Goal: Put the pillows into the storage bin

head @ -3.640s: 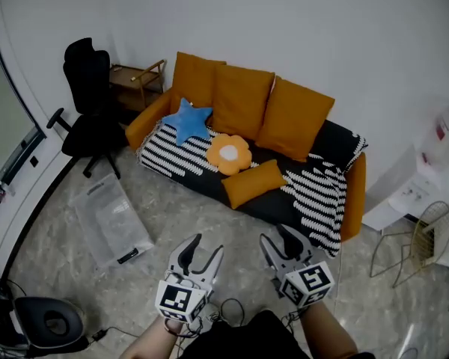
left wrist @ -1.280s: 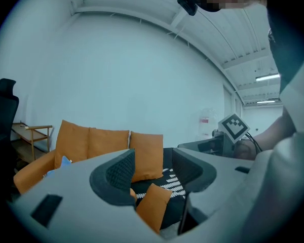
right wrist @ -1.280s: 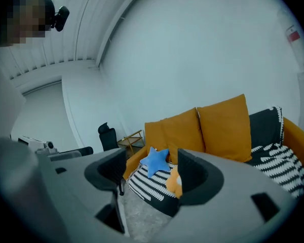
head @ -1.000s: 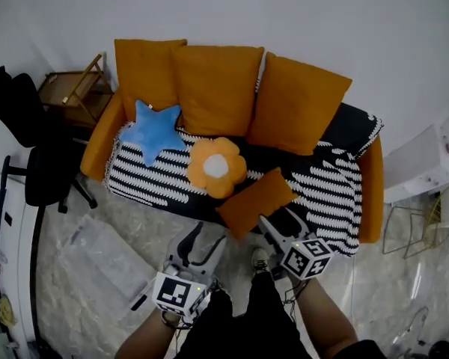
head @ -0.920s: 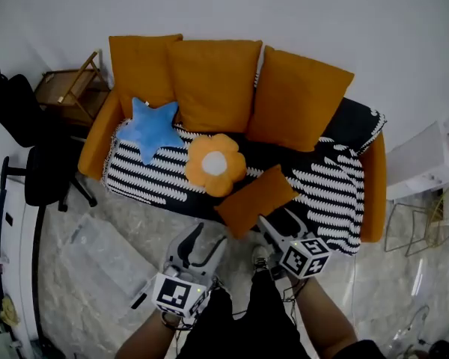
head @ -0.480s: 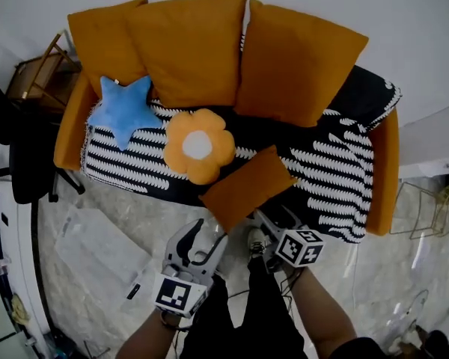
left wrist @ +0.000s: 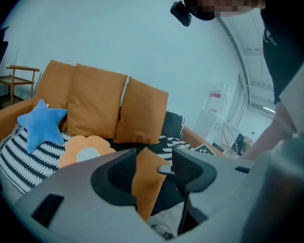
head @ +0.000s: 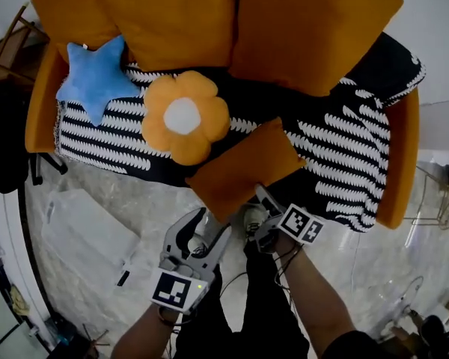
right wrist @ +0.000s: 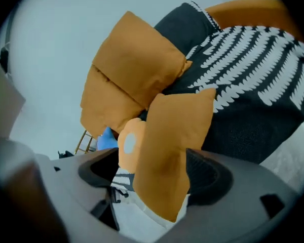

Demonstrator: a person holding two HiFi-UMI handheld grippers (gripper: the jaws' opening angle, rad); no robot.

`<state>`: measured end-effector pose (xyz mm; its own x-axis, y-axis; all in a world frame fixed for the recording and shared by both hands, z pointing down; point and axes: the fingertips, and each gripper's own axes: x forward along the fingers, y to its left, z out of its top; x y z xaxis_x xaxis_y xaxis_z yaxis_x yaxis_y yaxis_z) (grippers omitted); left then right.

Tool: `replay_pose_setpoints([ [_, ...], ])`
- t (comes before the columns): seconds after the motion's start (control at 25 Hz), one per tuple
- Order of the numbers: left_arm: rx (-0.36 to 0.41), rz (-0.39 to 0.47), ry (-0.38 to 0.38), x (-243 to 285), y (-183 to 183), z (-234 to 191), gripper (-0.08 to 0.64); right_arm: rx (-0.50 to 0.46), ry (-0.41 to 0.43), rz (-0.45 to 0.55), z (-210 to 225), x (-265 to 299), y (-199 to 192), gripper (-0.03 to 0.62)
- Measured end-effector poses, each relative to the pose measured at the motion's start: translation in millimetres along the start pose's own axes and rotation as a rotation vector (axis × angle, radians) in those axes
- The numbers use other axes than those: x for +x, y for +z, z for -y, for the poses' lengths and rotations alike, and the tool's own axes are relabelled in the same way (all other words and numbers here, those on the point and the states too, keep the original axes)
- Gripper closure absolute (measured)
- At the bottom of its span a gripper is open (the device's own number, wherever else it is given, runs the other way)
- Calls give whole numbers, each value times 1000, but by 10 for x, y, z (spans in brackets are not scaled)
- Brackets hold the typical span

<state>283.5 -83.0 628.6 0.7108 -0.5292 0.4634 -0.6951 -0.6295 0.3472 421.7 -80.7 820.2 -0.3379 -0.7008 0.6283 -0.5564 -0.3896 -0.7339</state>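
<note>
A small orange pillow (head: 243, 170) leans over the front edge of the striped sofa (head: 401, 163). My right gripper (head: 256, 215) is at its lower corner. The right jaws have just been opening and stand wide, and the pillow (right wrist: 172, 146) reaches in between them without being pinched. My left gripper (head: 212, 223) hangs open and holds nothing, just left of and below the pillow (left wrist: 144, 181). An orange flower pillow (head: 183, 117) and a blue star pillow (head: 93, 77) lie on the seat. A clear plastic storage bin (head: 82, 234) lies flat on the floor at the left.
Three large orange back cushions (head: 307, 21) line the sofa's back. The person's shoe (head: 248, 220) and legs are between the two grippers. A black office chair (head: 7, 148) stands at the left, and a wire rack (head: 434, 193) at the right.
Both grippers have come down and closer to the sofa's front edge. The right gripper has rolled, opened wider and reached the small orange pillow. The sofa fills more of the head view.
</note>
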Motion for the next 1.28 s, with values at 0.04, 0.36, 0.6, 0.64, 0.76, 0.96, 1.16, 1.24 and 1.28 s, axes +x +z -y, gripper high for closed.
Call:
replay_pose_setpoints([
  [0.04,-6,-6,2,23,-65,-13,344,36,-7,10,97,51,-9,164],
  [0.36,-26,-38,10,83,-409,-109,344,168,-13,44,491,489,-49,75],
  [0.6,-37,-44,23,10,-529,-203,344,163,-36,35,532,760,-40,72],
  [0.64,-37,-44,24,-14,-539,-198,345,160,-41,31,523,762,-37,95],
  [0.76,-37,-40,26,-73,-548,-186,345,126,-68,14,480,745,-37,167],
  [0.96,-30,-11,28,-145,-447,-166,345,-166,-96,-44,196,704,-33,262],
  [1.16,-25,28,28,-333,-246,-92,345,-493,-73,-64,-310,461,43,278],
  [1.24,-19,48,30,-428,-140,-68,345,-588,-51,-52,-573,331,108,279],
  [1.28,-15,61,32,-474,-76,-59,345,-631,-40,-42,-711,267,148,279],
])
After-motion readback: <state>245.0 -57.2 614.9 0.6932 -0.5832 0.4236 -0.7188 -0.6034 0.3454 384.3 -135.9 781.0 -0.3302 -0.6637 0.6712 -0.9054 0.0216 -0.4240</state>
